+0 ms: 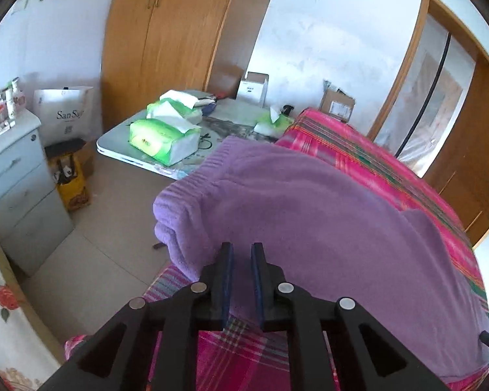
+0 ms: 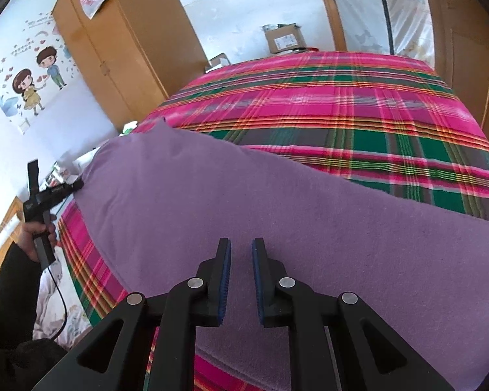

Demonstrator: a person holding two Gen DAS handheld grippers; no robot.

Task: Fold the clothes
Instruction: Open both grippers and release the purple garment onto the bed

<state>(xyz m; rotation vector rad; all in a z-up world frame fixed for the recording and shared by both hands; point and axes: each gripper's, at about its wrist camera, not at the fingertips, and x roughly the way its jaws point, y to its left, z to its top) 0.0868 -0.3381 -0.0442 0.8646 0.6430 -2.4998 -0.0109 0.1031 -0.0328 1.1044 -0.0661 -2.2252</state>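
Purple fleece garment [image 1: 309, 215], ribbed hem, lies folded on the plaid bedspread [image 2: 342, 114]. My left gripper [image 1: 243, 251] and right gripper [image 2: 241, 246]: both jaws narrow, apparently holding nothing.

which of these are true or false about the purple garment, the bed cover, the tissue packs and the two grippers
1. The purple garment lies on a plaid bed cover. True.
2. The left gripper clamps a fold of the garment. False: its jaws stand slightly apart with nothing between them.
3. Green tissue packs sit on a low white table beside the bed. True.
4. The right gripper holds a tissue pack. False: it is empty, over the garment.
5. The wardrobe doors stand open. False: they are closed.
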